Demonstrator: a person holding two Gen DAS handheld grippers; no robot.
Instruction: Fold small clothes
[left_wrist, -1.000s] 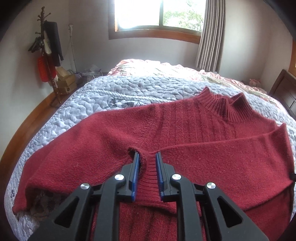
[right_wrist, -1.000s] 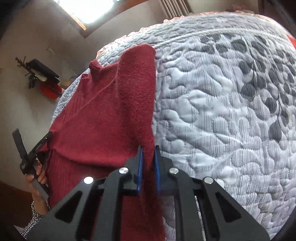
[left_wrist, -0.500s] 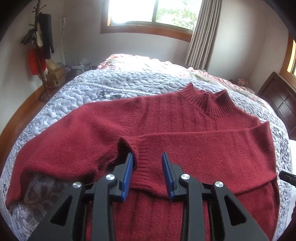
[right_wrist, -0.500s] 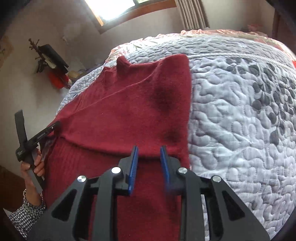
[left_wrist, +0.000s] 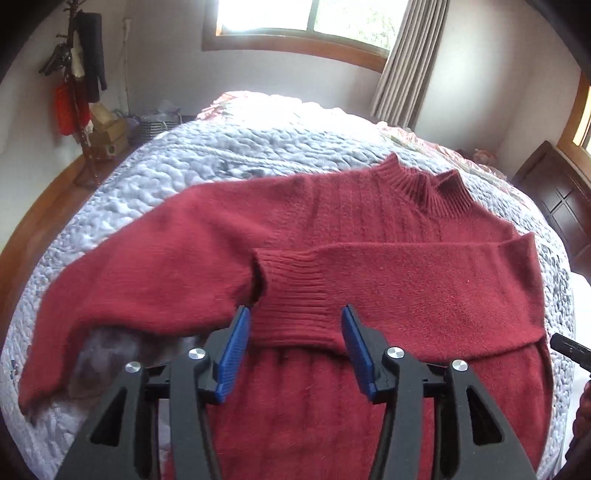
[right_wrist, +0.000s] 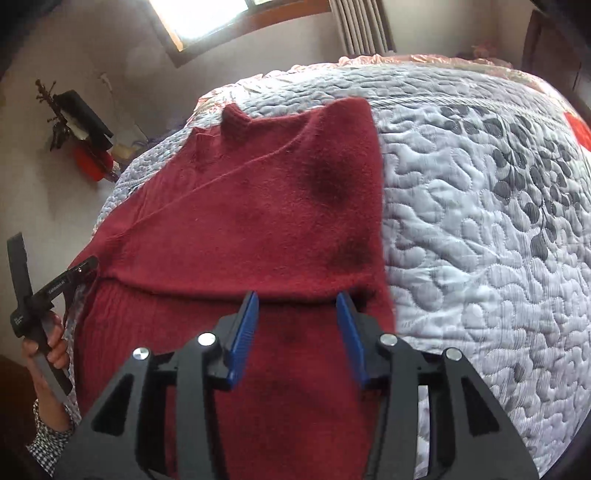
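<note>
1. We find the red sweater (left_wrist: 369, 229) lying flat on the quilted bedspread (left_wrist: 207, 162), with its ribbed collar (left_wrist: 424, 188) pointing away from the left gripper (left_wrist: 295, 347).
2. We read the jaws of the left gripper as apart, with nothing held between the blue pads (left_wrist: 236, 347).
3. We locate the ribbed cuff (left_wrist: 291, 291) of one sleeve directly ahead of the left jaws, lying in line with the gap between them. This sleeve is folded across the sweater's chest and runs off to the right of the jaws.
4. We see the other sleeve (left_wrist: 122, 280) stretched out ahead and to the left of the left jaws, reaching toward the edge of the bed.
5. We read the jaws of the right gripper (right_wrist: 301, 332) as apart as well, empty, and hovering over the sweater body.
6. In the right wrist view, the lower edge of the folded sleeve (right_wrist: 258, 229) lies just ahead of the right jaws; the bare bedspread begins just to their right.
7. We see a hand (right_wrist: 50, 343) holding the left gripper's handle at the far left of the right jaws, at the sweater's edge.
8. A coat stand (left_wrist: 77, 74) stands by the wall, far ahead and to the left of the left jaws.
</note>
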